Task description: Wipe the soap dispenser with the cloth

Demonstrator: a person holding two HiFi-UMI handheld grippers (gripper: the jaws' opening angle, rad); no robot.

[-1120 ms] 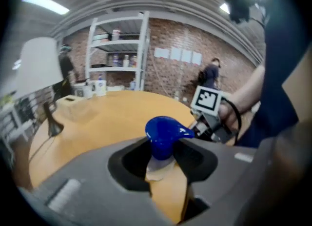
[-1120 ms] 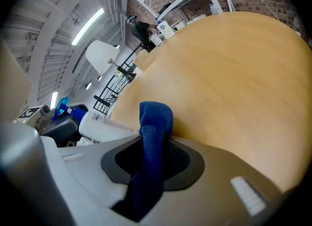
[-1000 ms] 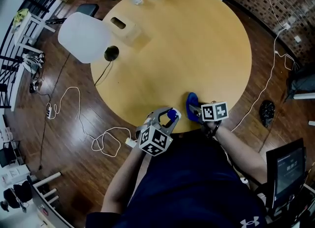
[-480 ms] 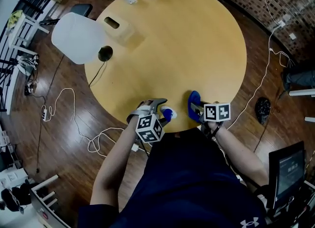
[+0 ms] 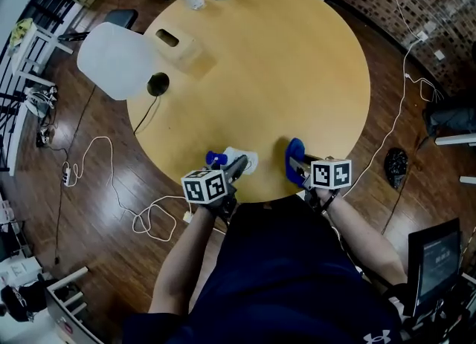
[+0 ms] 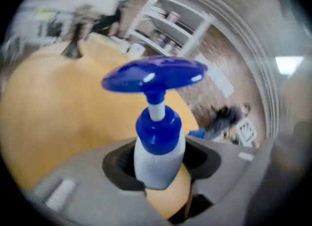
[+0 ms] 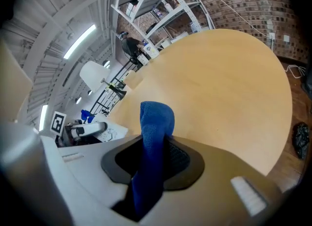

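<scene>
Head view: at the table (image 5: 282, 75)'s near edge the left gripper (image 5: 236, 166) has rolled and re-taken the dispenser (image 5: 249, 158), pump now pointing left (a fresh side to wipe, likely). Left gripper view: jaws, just closing, clamp its body. Right gripper view: the right gripper (image 7: 153, 156), half-closed, pinches the cloth (image 7: 156, 117).

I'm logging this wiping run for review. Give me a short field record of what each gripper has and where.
left gripper: jaws have just been closing, now gripping the white soap dispenser with blue pump
right gripper: jaws shut on blue cloth
round wooden table: both grippers at its near edge
cloth and dispenser: apart
</scene>
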